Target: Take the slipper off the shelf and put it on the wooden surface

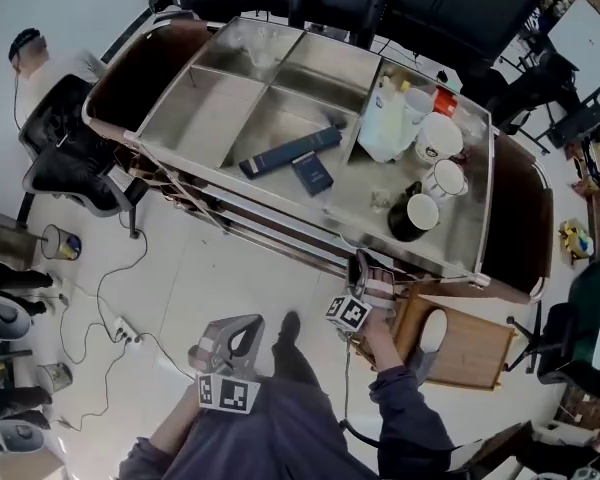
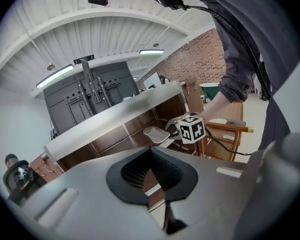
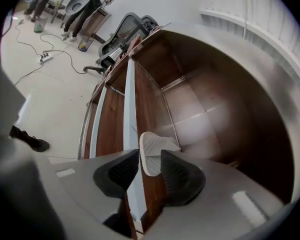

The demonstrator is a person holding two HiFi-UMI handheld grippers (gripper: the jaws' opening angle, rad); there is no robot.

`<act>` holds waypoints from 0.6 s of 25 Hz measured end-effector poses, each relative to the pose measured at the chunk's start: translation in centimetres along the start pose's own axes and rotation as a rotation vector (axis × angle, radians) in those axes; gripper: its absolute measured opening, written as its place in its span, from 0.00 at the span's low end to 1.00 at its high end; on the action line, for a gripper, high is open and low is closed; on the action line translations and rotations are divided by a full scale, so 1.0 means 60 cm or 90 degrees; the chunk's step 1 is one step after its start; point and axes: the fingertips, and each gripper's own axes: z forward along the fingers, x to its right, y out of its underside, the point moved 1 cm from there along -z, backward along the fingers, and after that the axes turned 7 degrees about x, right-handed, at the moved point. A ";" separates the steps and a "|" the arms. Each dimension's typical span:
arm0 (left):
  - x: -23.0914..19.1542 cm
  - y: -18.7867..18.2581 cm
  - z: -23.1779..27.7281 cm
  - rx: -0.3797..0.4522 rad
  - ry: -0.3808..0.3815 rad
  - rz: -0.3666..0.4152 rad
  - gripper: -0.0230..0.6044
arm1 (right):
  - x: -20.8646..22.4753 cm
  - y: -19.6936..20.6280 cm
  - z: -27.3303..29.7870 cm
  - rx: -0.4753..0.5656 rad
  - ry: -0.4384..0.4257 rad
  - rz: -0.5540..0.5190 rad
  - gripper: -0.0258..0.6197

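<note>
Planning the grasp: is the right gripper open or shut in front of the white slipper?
Open: on the right gripper, the dark pads stand apart, with the white slipper showing in the gap.

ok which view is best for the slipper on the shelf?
Right gripper view: the slipper sits close and centred, ribbed sole facing the camera, in line with the right gripper's open jaws. Left gripper view shows it small, beside the marker cube. Head view: hidden under the cart top.
</note>
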 end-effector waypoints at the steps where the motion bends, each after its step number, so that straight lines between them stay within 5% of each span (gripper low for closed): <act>1: -0.006 -0.004 0.015 0.000 -0.004 -0.002 0.06 | 0.004 0.003 0.015 0.002 -0.002 -0.009 0.25; 8: -0.038 0.004 0.062 -0.012 -0.015 -0.014 0.06 | -0.012 0.018 0.080 -0.002 -0.033 -0.052 0.25; 15: -0.049 0.026 0.023 -0.029 -0.039 -0.021 0.06 | -0.017 0.014 0.091 -0.011 -0.013 -0.079 0.25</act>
